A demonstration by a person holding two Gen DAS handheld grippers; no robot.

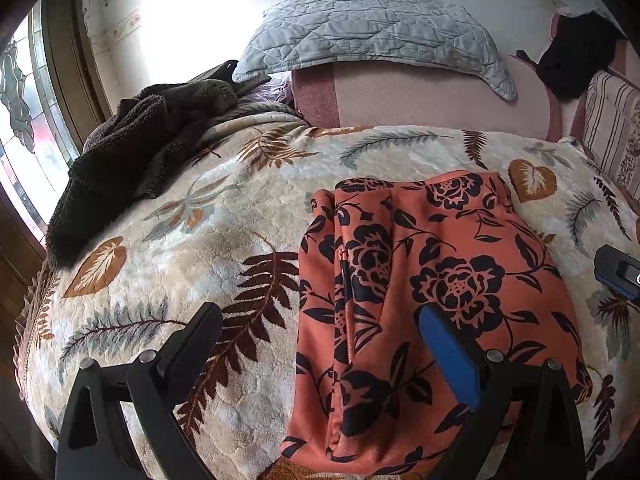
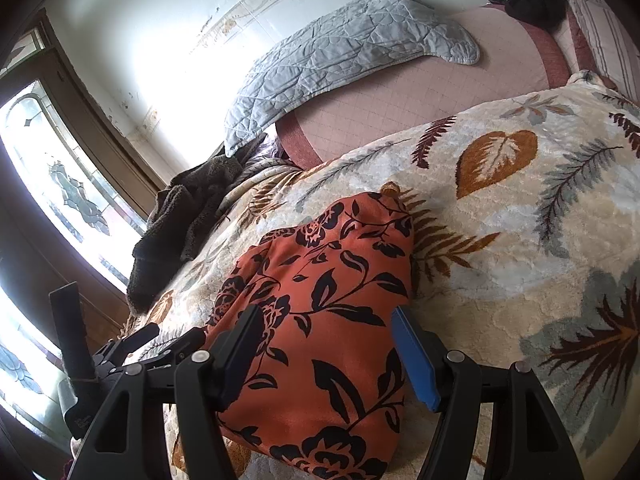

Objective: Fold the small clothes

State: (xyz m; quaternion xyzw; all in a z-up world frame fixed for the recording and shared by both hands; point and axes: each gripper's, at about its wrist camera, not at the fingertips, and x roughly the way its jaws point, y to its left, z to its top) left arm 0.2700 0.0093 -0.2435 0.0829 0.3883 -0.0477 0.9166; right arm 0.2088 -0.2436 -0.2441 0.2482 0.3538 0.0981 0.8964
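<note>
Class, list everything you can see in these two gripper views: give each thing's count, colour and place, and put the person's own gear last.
floral garment: one, orange with black flowers, folded on the blanket, near edge.
blanket: one, cream with leaf print, covering the bed.
fleece garment: one, dark grey-brown, heaped at the window side.
quilted pillow: one, pale grey-blue, against the wall.
pink cover: one, under the pillow.
window: one, patterned glass, far left.
left gripper: one, black, blue pad, open.
right gripper: one, same colours, open above the garment.
</note>
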